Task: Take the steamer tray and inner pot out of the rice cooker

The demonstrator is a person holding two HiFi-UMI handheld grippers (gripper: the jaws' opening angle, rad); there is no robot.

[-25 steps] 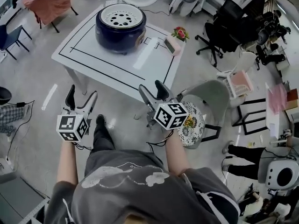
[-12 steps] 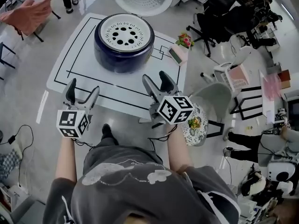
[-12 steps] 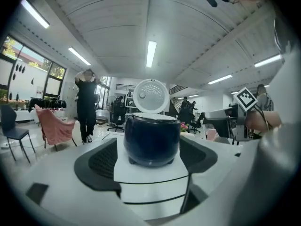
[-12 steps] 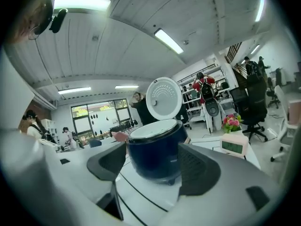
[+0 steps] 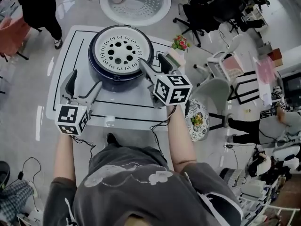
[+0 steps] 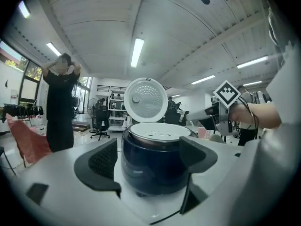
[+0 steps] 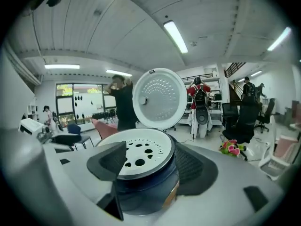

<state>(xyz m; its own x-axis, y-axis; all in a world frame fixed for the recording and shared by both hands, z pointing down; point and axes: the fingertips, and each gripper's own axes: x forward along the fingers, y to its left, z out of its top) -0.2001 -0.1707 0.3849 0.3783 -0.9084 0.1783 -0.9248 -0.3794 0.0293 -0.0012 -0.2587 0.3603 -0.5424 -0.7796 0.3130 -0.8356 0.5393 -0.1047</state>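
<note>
Dark blue with a white top, the rice cooker (image 5: pixel 112 81) now fills the middle of the head view. A second ago it stood well ahead on the table (image 5: pixel 70 39); the person has since stepped up to it and brought both tongs in. That looks like the end of the approach, with nothing lifted yet.

The left gripper (image 5: pixel 84 82) is at the cooker's near left side. Its jaws are wide apart and hold nothing, and its own view shows the cooker's body framed between them. The right gripper (image 5: pixel 151 62) is at the cooker's right rim, jaws also spread and empty, looking across the top.

The steamer tray (image 5: pixel 121 52), white with round holes, sits in the cooker's mouth. The inner pot must lie under it and cannot be seen. The lid (image 5: pixel 135 1) stands open behind the cooker, so the way down to the tray is free.

Right of the cooker are a small box (image 5: pixel 173 58) and pink flowers (image 5: pixel 179 43), close to the right gripper's elbow room. A person in black (image 5: pixel 40 8) stands beyond the cooker's left side, off the table.
</note>
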